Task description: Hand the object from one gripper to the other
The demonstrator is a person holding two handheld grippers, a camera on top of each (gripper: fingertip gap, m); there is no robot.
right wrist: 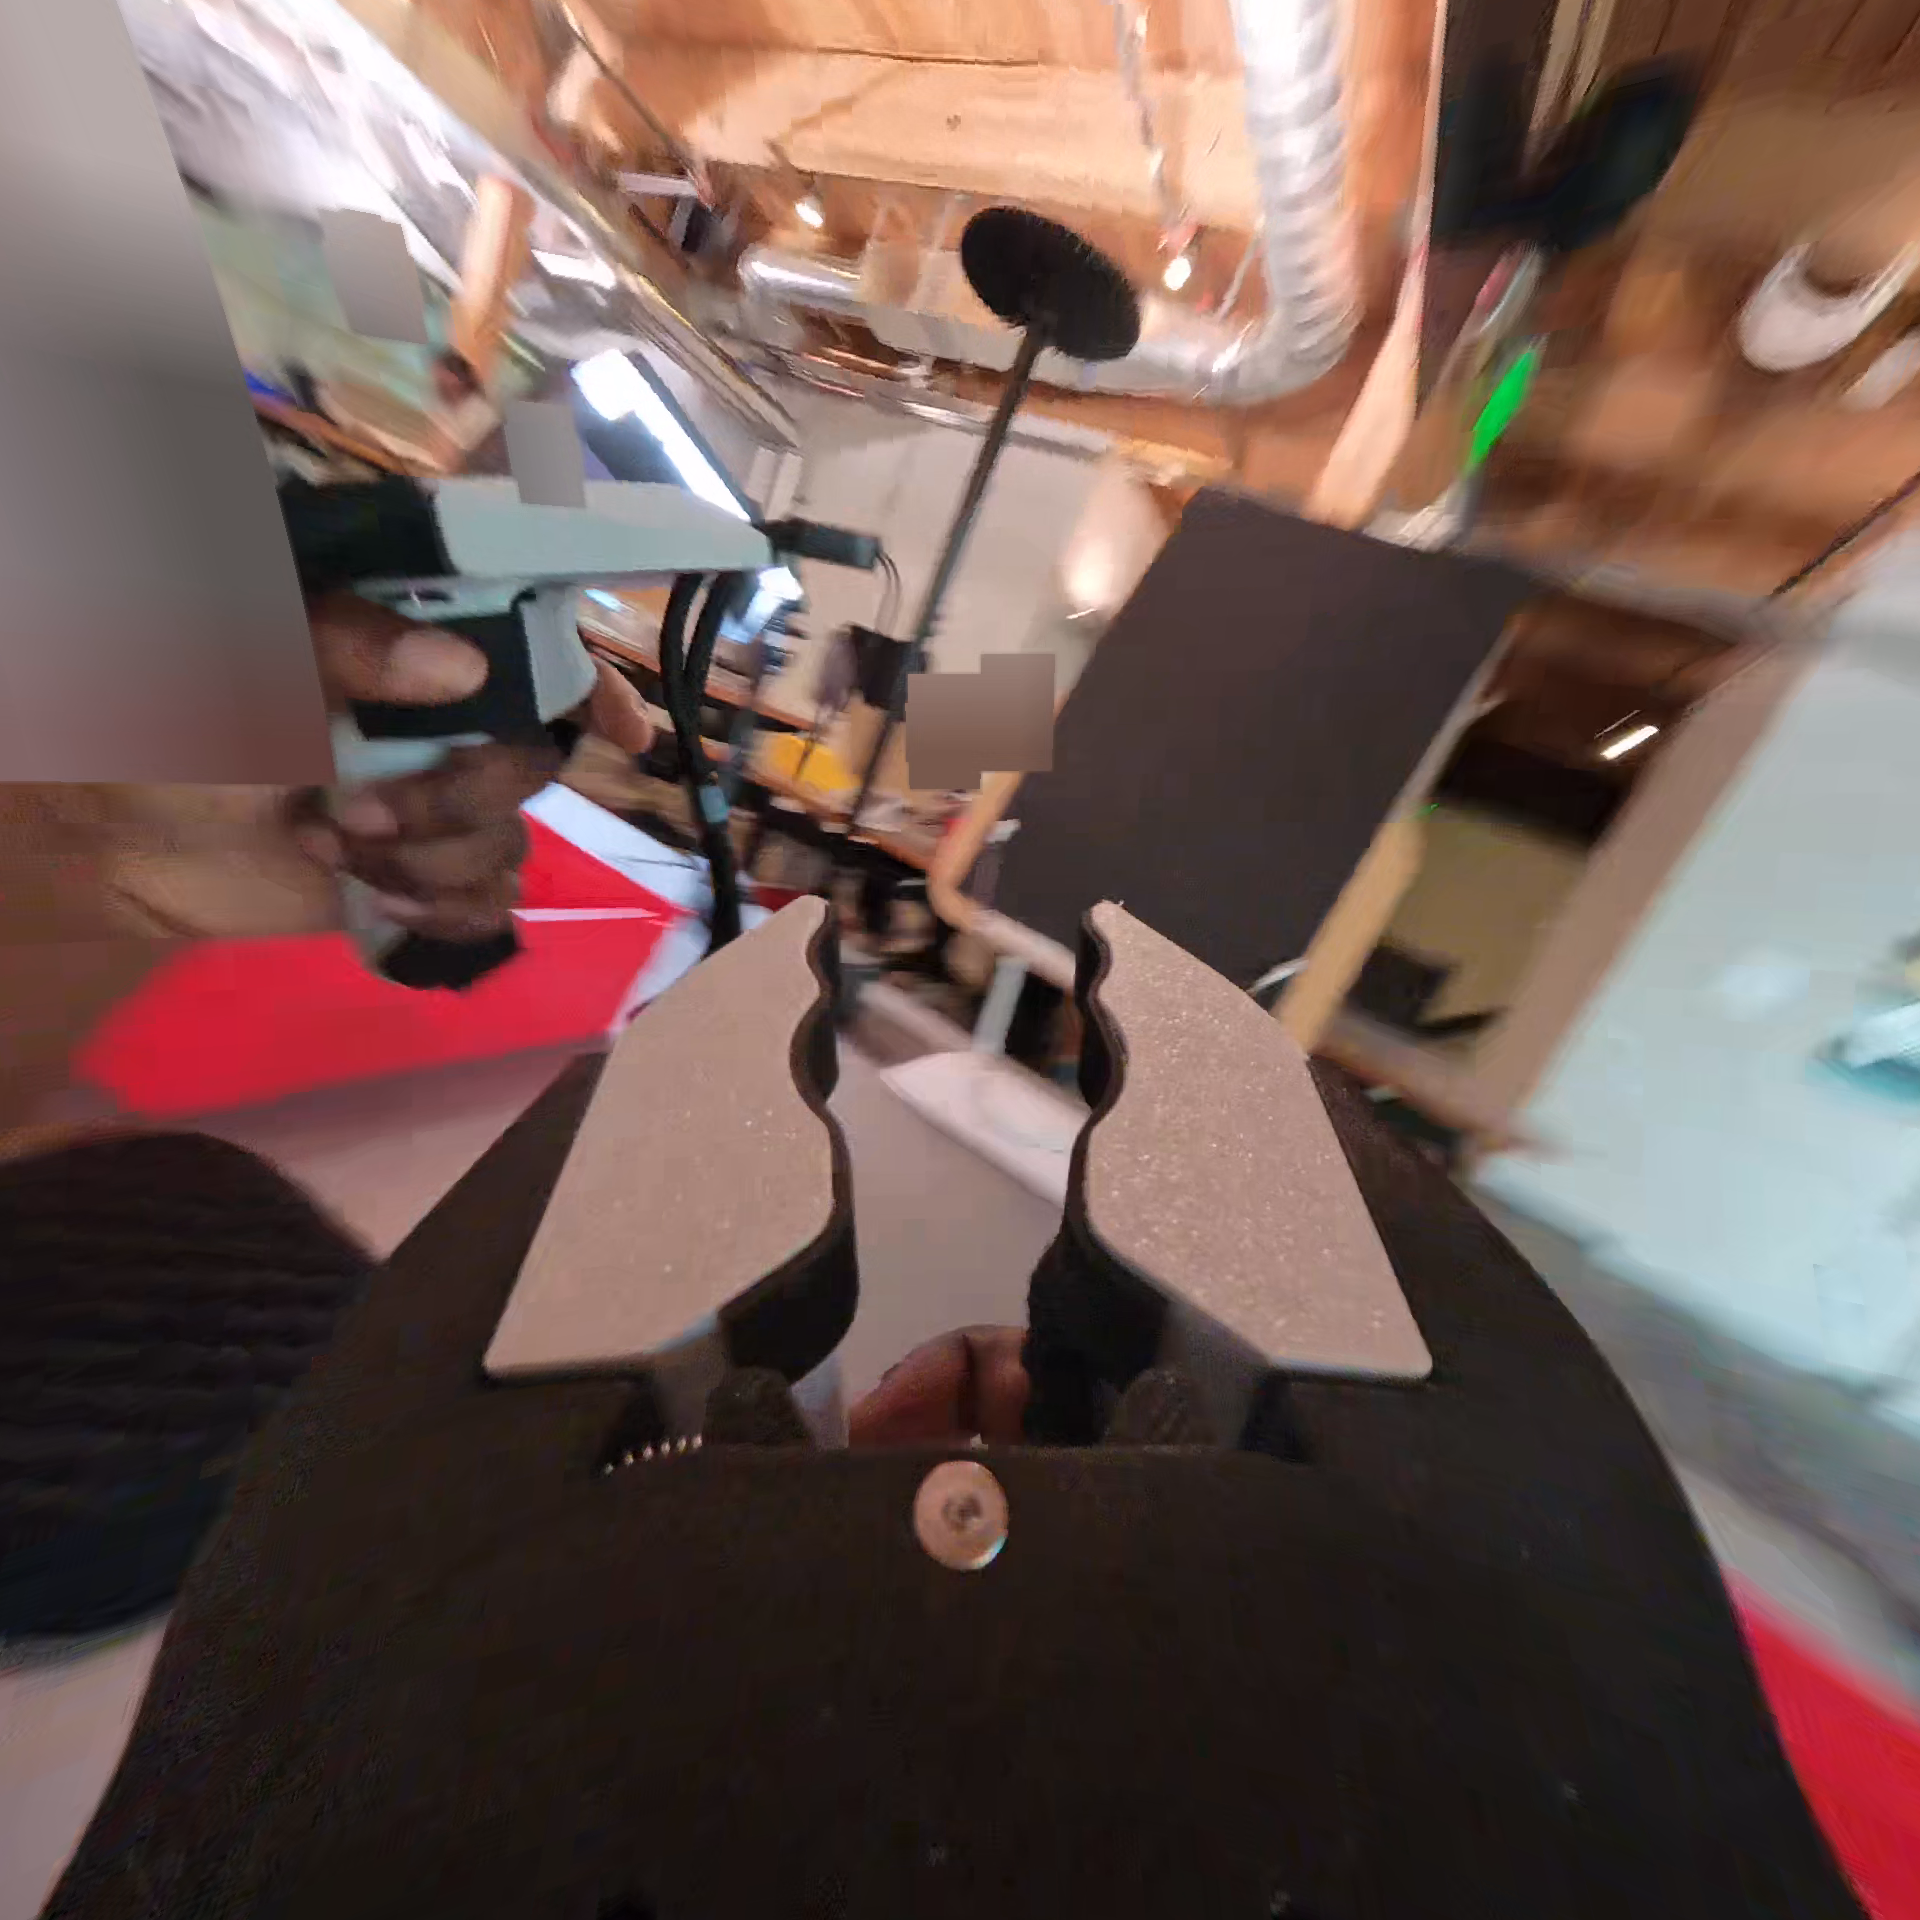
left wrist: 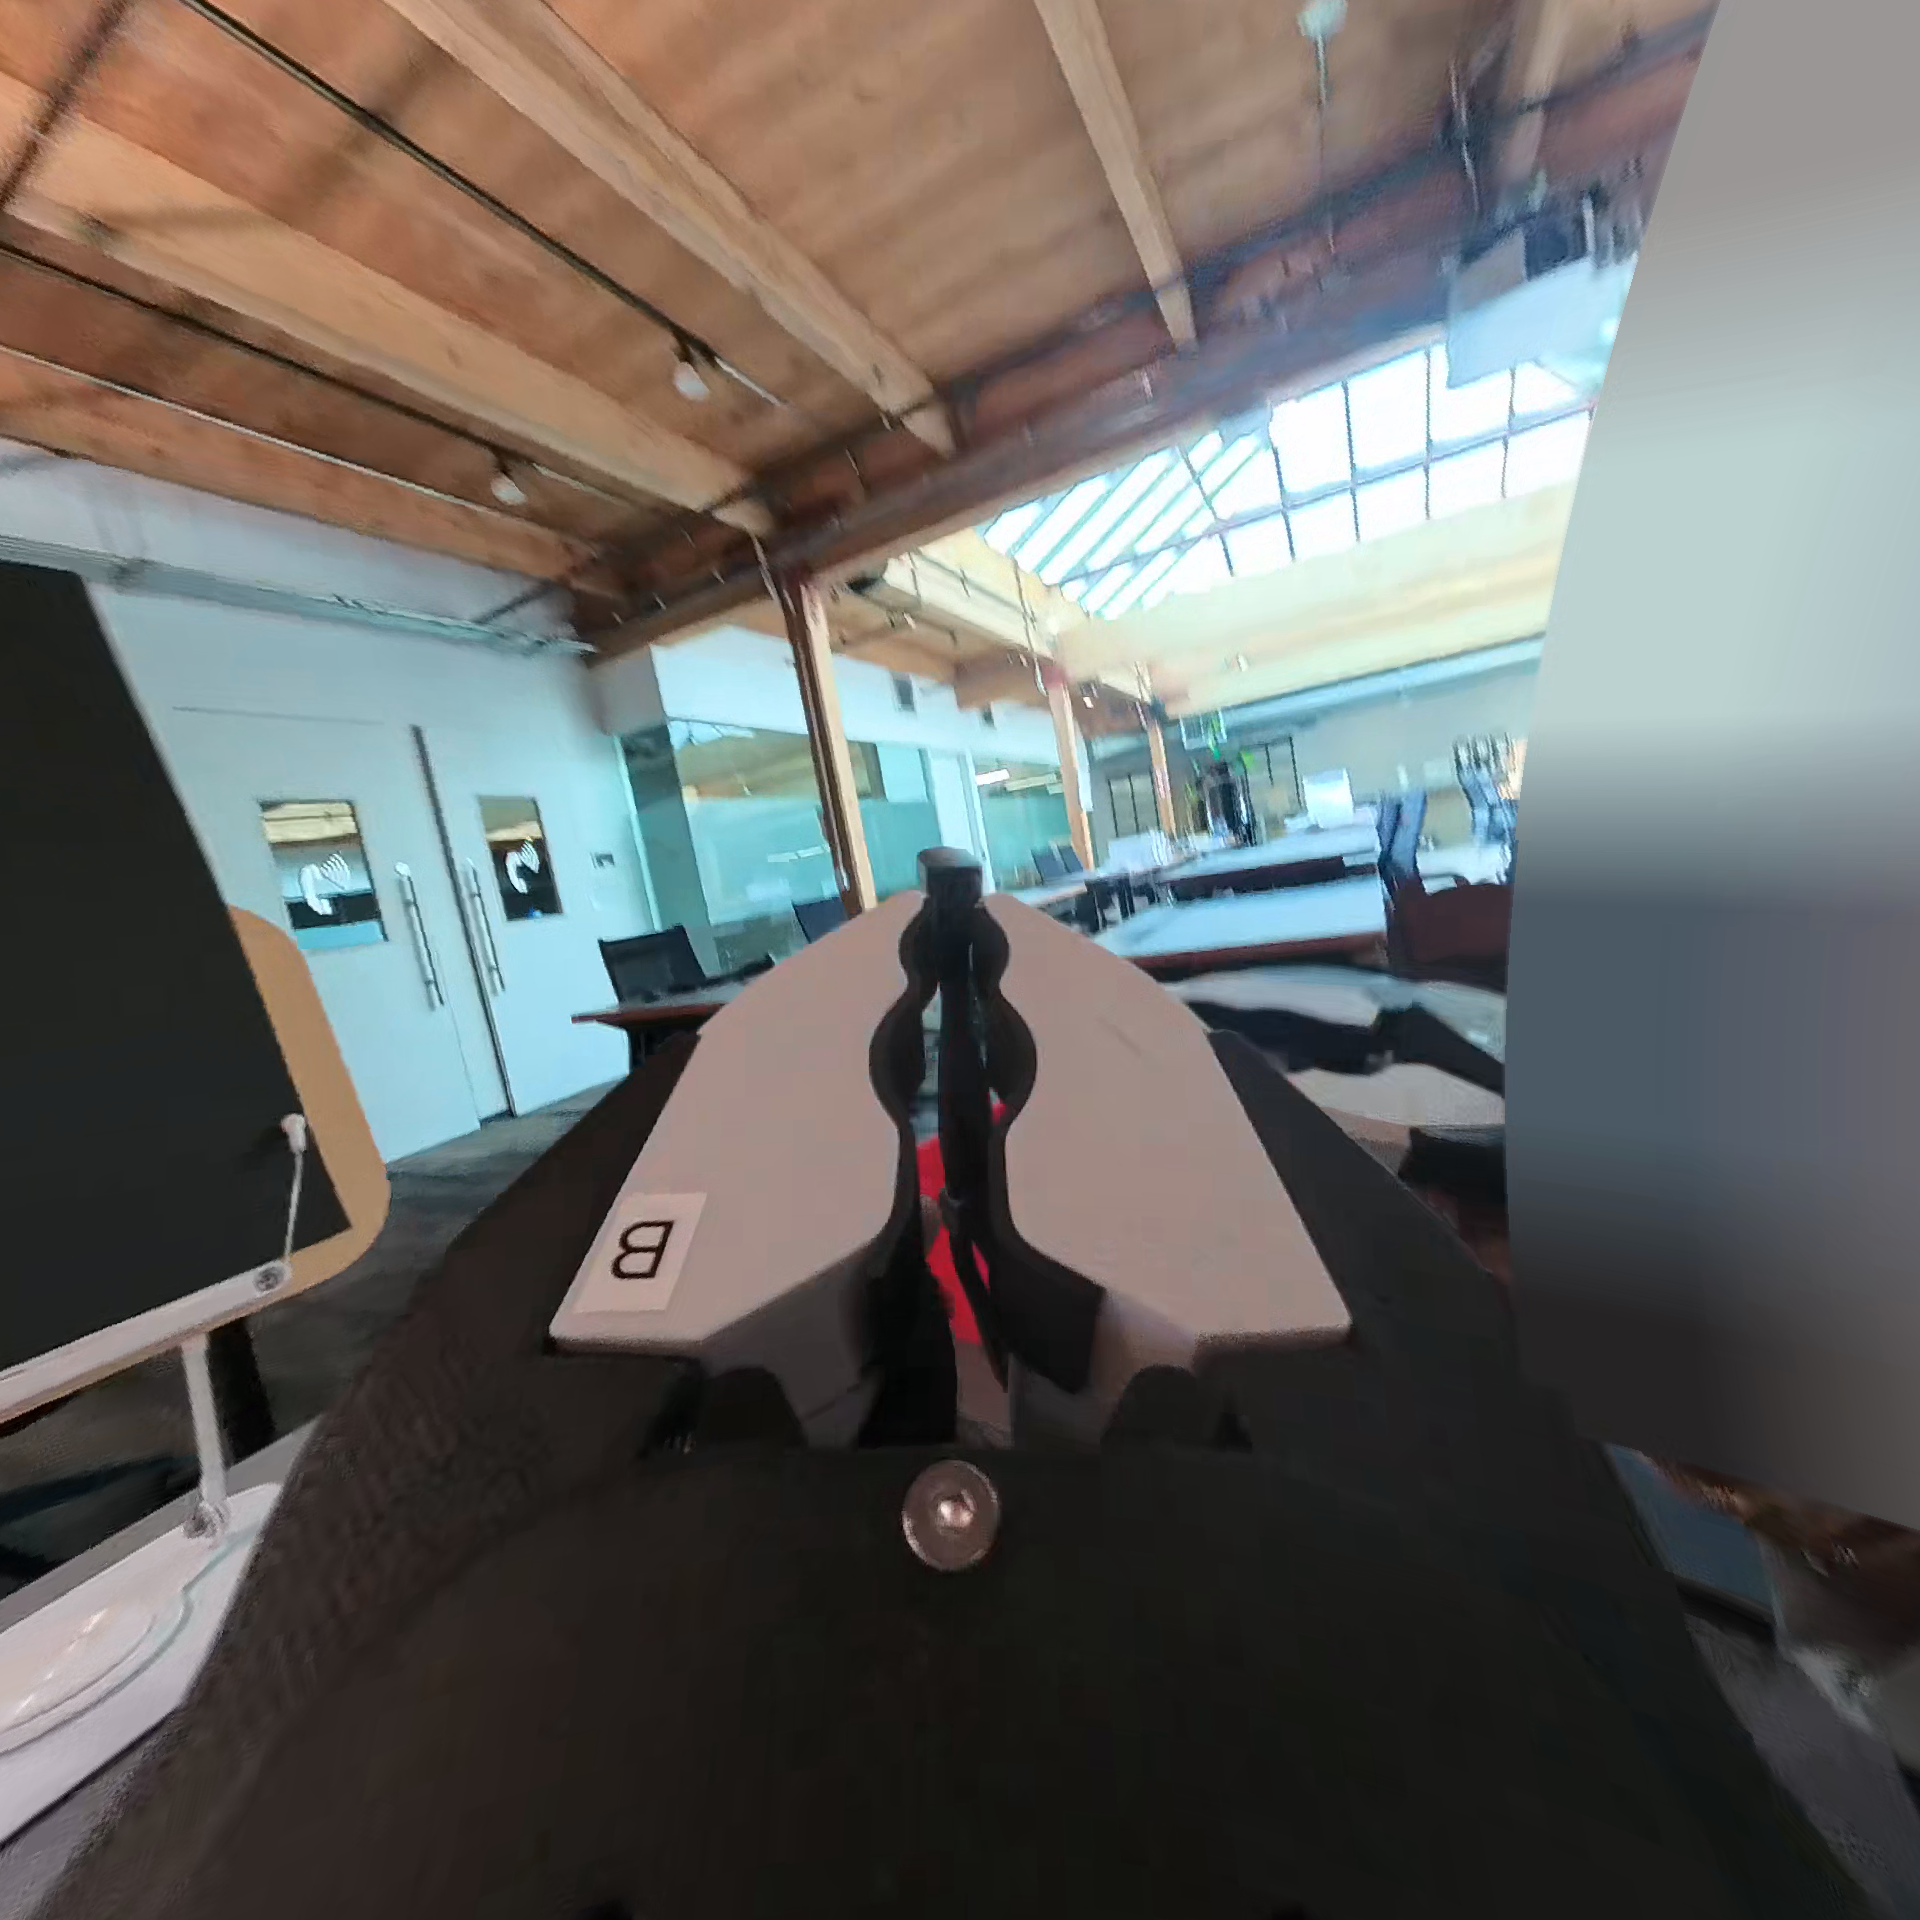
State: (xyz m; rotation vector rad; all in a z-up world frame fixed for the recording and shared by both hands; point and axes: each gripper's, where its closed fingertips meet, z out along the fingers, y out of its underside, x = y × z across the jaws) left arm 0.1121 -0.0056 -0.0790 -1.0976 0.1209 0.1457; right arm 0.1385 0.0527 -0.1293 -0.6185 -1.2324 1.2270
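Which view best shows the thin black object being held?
The left wrist view: the thin black object runs close-up between the shut fingers of the left hand-held gripper. The right wrist view shows only its dark tip beyond that gripper, small and blurred.

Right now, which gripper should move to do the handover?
Probably the right gripper. Its fingers are open and hold nothing, so it can reach over and take the thin black object, which the left gripper is shut on.
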